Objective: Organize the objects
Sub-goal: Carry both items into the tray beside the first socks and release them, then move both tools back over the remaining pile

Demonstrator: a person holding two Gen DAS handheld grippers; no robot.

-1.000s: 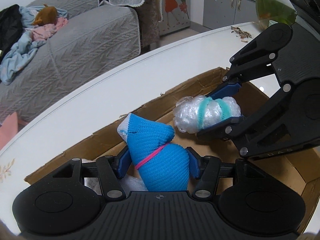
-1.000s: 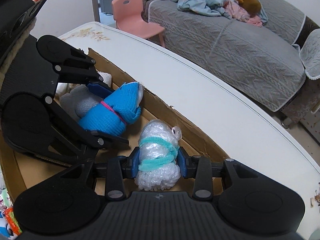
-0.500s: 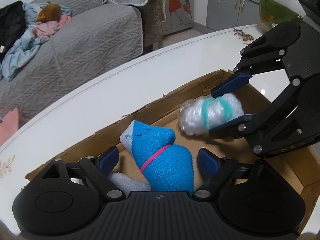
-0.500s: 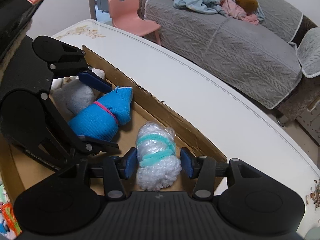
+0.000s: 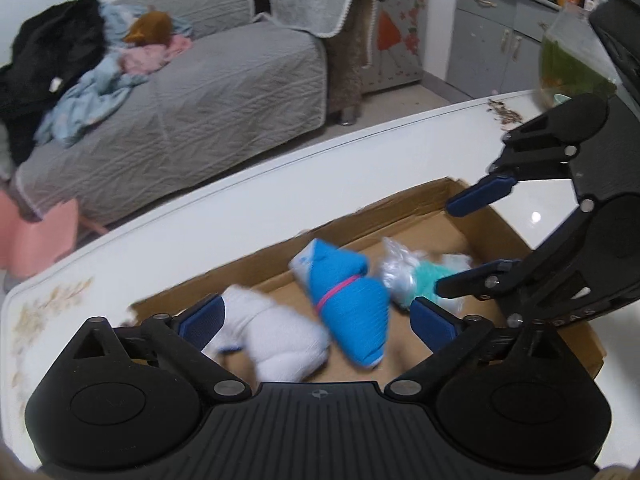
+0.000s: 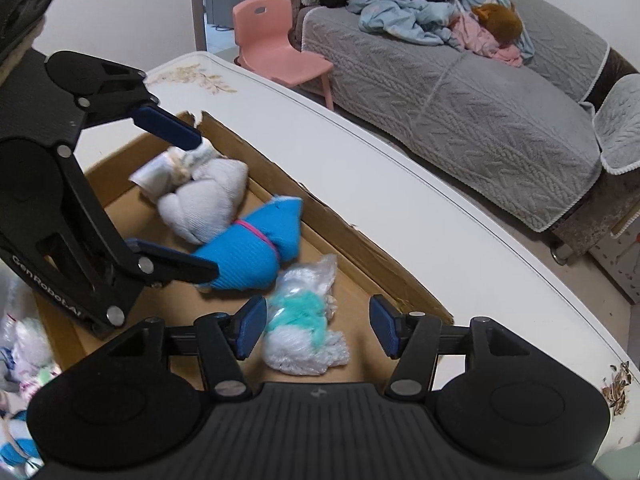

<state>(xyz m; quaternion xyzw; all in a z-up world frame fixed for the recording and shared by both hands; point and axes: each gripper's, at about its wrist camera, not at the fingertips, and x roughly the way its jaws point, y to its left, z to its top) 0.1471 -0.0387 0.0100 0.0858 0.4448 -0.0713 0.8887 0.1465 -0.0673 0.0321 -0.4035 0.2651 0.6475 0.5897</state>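
A shallow cardboard box [image 5: 400, 216] [image 6: 360, 240] lies on the white table. In it lie a white sock bundle [image 5: 276, 340] [image 6: 204, 204], a blue sock bundle with a pink band [image 5: 348, 304] [image 6: 248, 248] and a clear plastic bundle with a teal tie [image 5: 412, 276] [image 6: 304, 320]. My left gripper [image 5: 316, 320] [image 6: 172, 200] is open and empty above the white and blue bundles. My right gripper [image 6: 316, 328] [image 5: 472, 240] is open and empty, with the plastic bundle lying between its jaws.
A grey sofa [image 5: 200, 92] [image 6: 460, 96] with heaped clothes stands beyond the table. A pink child's chair [image 6: 276, 48] is at the table's far end. A glass fishbowl [image 5: 572, 64] stands on the table at right. Small bundles [image 6: 24, 360] lie left of the box.
Both grippers opened and let go: the blue bundle and the plastic bundle now lie in the box. Both grippers drew back and up, and the white bundle came into view.
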